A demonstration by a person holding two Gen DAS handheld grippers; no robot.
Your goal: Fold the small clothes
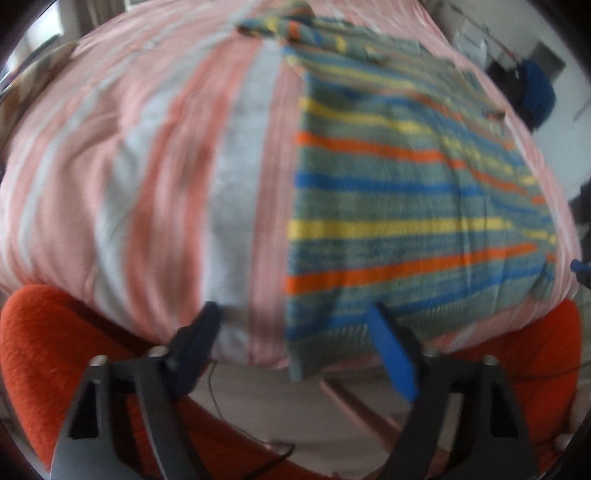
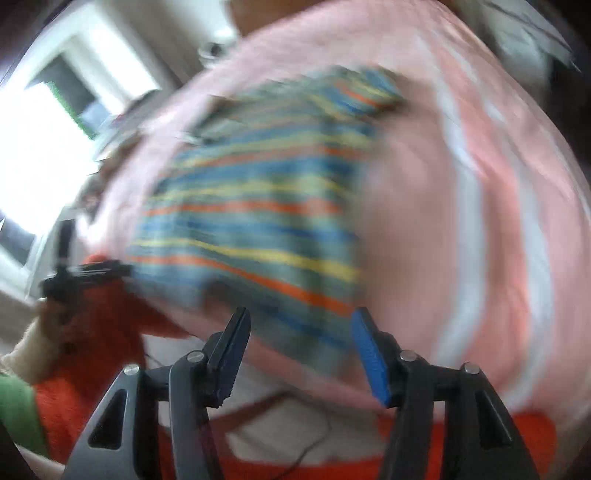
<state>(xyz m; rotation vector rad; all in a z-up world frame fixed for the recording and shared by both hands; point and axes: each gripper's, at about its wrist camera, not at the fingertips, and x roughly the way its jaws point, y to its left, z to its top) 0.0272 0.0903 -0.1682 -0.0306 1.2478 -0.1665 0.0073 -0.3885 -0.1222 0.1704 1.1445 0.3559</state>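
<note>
A small striped knit garment, grey-green with blue, yellow and orange stripes, lies flat on the pink-and-grey striped bed cover. Its near hem hangs over the bed's front edge. A sleeve is bunched at the far end. My left gripper is open and empty just before the hem's left corner. In the right wrist view, blurred by motion, the garment lies ahead and my right gripper is open and empty at its near right corner. The left gripper shows at the garment's left side.
An orange fleece blanket lies along the bed's front edge below both grippers. A thin dark cable runs across the pale floor. A bright window is at the left. Dark and blue clutter stands beyond the bed's right side.
</note>
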